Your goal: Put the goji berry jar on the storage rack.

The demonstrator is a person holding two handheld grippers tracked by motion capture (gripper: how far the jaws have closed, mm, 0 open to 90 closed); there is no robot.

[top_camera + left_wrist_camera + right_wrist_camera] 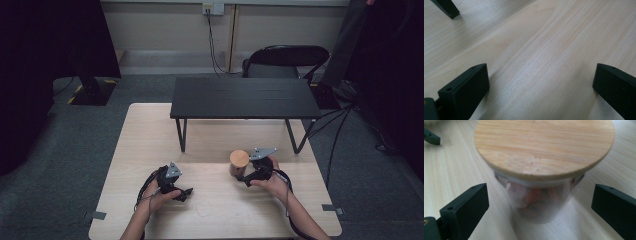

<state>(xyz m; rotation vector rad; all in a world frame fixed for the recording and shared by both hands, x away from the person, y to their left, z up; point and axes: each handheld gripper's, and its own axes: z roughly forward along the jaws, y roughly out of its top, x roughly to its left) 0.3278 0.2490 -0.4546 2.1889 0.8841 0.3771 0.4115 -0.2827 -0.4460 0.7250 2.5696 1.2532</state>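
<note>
- Right gripper (246, 176) sits just beside the jar (239, 164), jaws spread wide either side of its clear body, not touching
- Jar stands upright on the table (150, 145), in front of the black shelf (244, 97), wooden lid (544, 147) on
- Glass, likely slick and breakable; grip the body below the lid
- Left gripper (186, 193), well left of the jar, gapes over bare wood
</note>
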